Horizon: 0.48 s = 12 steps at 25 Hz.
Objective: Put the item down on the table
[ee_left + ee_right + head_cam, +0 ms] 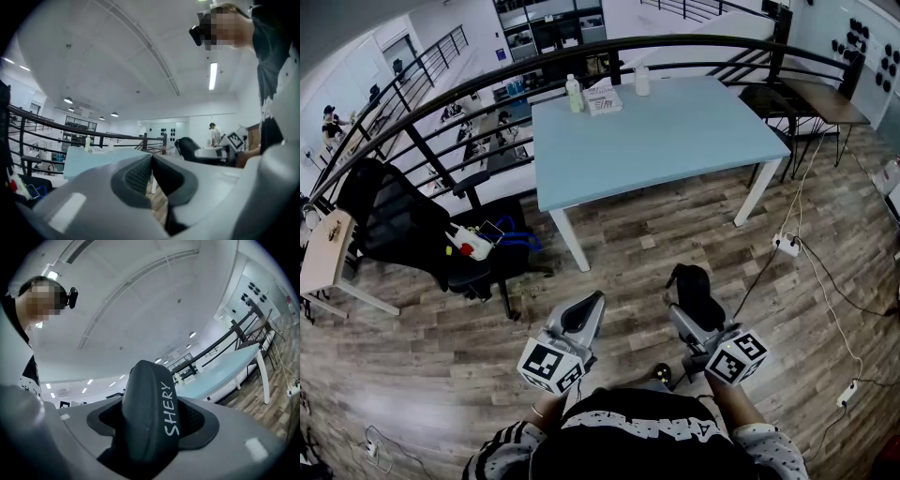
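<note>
Closest to us, low in the head view, we hold two grey moulded-plastic tools, each with a cube of black-and-white square markers at its rear. Our left gripper [152, 161] carries nothing: its own view shows the ribbed dark rubber pads pressed flat together, their tips meeting in one seam. Our right gripper [696, 317] stands spread wide and is clamped on the black item [150, 413], a smooth, matte, rounded oblong that bulges out from between the textured pads, with white handwritten-style letters reading SHERY along one side. From above it shows as a dark, glossy hump poking forward past the jaws. It hangs over the floor [628, 244], brown wood-grain planks laid lengthwise, well short of the table [675, 141]. Farther out on the left, a black mesh-backed office chair [389, 220] stands on a star base. Next comes the table, a pale blue matte rectangular top on white square legs, with a pale green bottle [574, 94] near its far edge. A curved black metal railing [694, 45] runs behind it. On the right, a white power strip [786, 246] lies on the planks among thin cables.
</note>
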Each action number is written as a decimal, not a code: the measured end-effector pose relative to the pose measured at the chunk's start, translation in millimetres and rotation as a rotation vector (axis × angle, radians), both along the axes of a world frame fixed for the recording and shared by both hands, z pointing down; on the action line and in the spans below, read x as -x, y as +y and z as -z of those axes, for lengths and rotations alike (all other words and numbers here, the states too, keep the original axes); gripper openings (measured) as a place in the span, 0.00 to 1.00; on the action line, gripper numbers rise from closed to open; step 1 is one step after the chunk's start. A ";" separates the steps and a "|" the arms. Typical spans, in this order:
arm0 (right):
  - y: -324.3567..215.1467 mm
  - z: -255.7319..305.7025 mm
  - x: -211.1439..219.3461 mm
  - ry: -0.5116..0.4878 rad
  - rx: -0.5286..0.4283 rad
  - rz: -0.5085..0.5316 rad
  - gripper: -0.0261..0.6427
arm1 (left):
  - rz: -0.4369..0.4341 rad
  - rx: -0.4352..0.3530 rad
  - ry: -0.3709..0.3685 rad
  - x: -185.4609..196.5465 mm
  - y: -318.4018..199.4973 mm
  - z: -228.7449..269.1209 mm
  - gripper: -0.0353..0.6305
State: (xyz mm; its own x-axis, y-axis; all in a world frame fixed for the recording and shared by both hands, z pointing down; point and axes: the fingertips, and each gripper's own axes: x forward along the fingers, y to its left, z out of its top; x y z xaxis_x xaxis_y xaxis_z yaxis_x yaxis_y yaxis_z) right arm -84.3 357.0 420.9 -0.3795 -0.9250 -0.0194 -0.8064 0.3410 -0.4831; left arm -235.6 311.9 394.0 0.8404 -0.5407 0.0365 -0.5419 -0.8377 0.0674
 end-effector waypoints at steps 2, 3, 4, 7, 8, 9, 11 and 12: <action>-1.3 -0.9 -0.6 -0.008 0.000 -0.001 0.55 | 0.002 0.005 -0.008 0.7 -0.8 -1.8 0.05; -1.8 -1.6 -1.5 -0.014 -0.001 0.000 0.55 | 0.003 0.006 -0.013 0.4 -1.1 -2.4 0.05; -2.2 -2.4 -3.1 -0.024 -0.003 0.001 0.55 | 0.005 0.006 -0.017 -0.6 -1.6 -3.0 0.05; -4.3 -4.8 -8.3 -0.060 -0.002 0.017 0.55 | 0.019 0.007 -0.028 -4.8 -3.3 -5.5 0.05; -5.3 -5.7 -9.8 -0.065 0.001 0.025 0.55 | 0.026 0.010 -0.028 -6.1 -3.6 -6.2 0.05; -6.5 -6.7 -11.4 -0.066 0.005 0.033 0.55 | 0.034 0.012 -0.028 -7.3 -4.0 -6.7 0.05; -10.0 -8.3 -14.4 -0.069 0.011 0.047 0.55 | 0.047 0.013 -0.035 -9.3 -4.8 -7.2 0.05; -12.3 -9.1 -15.9 -0.072 0.012 0.054 0.55 | 0.054 0.012 -0.040 -10.0 -5.2 -7.5 0.05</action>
